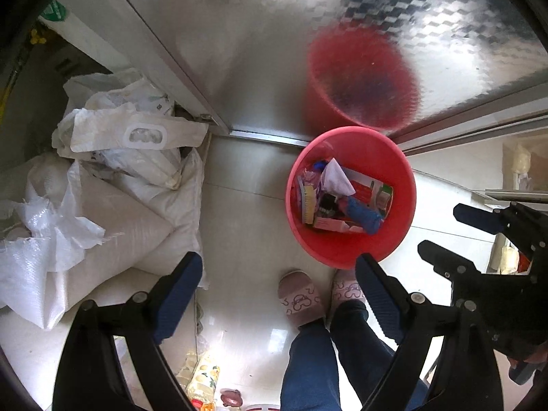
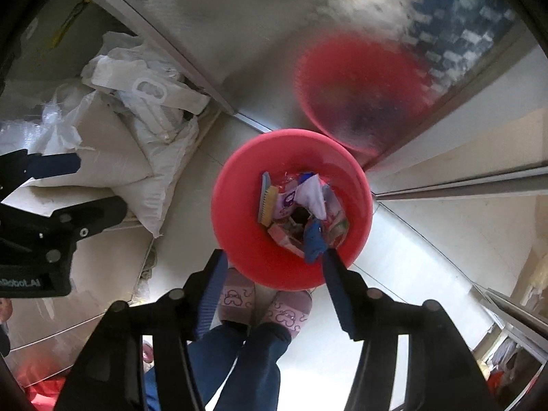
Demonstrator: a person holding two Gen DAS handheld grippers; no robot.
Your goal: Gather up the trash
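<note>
Trash (image 1: 342,198) fills the red bin (image 1: 404,185), both grippers (image 1: 277,270) (image 2: 274,267) hover empty, fingers apart; next, probably, seek remaining litter.

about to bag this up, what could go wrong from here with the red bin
The red bin stands right at the slippers, so a step forward could tip it. It is piled with loose items such as the white paper, which could spill. Both the left gripper and the right gripper have open jaws holding nothing.
</note>
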